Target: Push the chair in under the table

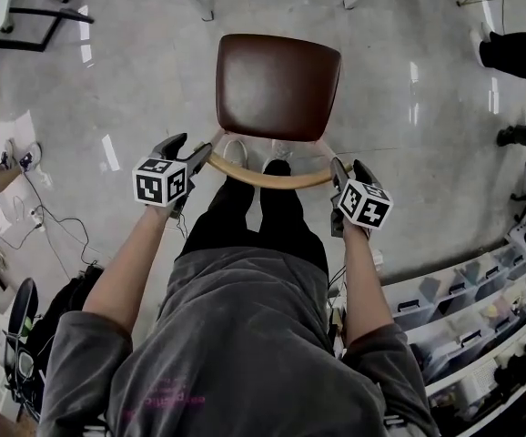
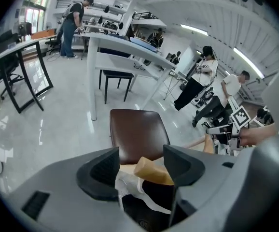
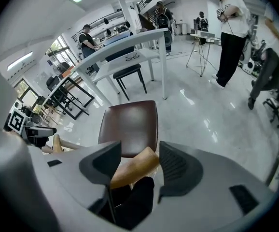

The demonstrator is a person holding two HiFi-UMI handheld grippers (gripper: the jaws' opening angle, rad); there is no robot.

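Note:
A chair with a brown seat and a curved wooden backrest stands on the pale floor right in front of me. My left gripper is at the backrest's left end and my right gripper at its right end. In the left gripper view the backrest's end lies between the open jaws of the left gripper, with a gap on one side. In the right gripper view the wood crosses the gap of the right gripper, also open. A white table stands well beyond the seat.
A black stool sits under the white table. Shelves of bins line the right. Cables and a black bag lie at the left. A person's legs are at the far right, and another person stands nearby.

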